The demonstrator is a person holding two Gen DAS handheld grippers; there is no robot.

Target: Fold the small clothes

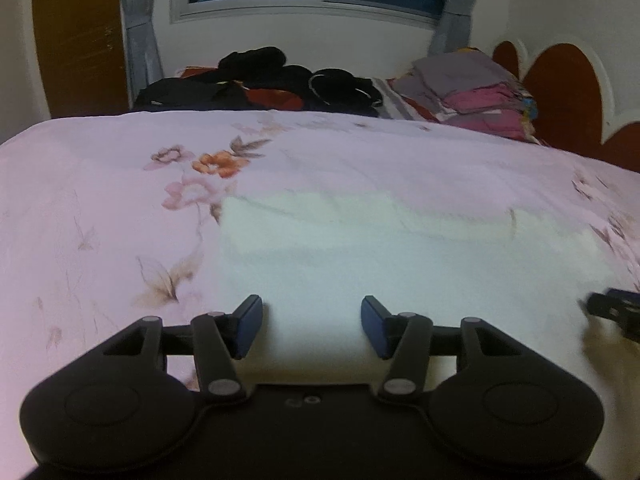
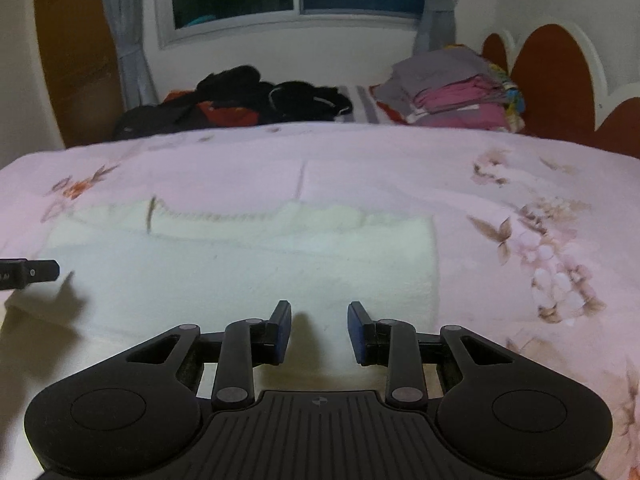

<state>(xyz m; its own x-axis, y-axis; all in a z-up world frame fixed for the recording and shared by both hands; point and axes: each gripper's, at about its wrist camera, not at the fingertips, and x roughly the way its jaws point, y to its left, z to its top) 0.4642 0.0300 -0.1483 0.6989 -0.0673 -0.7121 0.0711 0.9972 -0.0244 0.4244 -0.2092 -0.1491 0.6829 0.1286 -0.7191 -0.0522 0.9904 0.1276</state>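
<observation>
Our left gripper (image 1: 312,328) and right gripper (image 2: 319,332) both gape wide, holding nothing, above the white cloth (image 1: 400,248). It lies long sideways near the bed's (image 1: 80,200) front edge.

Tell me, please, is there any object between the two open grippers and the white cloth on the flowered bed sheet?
Nothing visible is in the way. The left gripper and the right gripper are both open, directly over the near edge of the white knitted cloth, which lies flat on the pink flowered bed sheet.
</observation>
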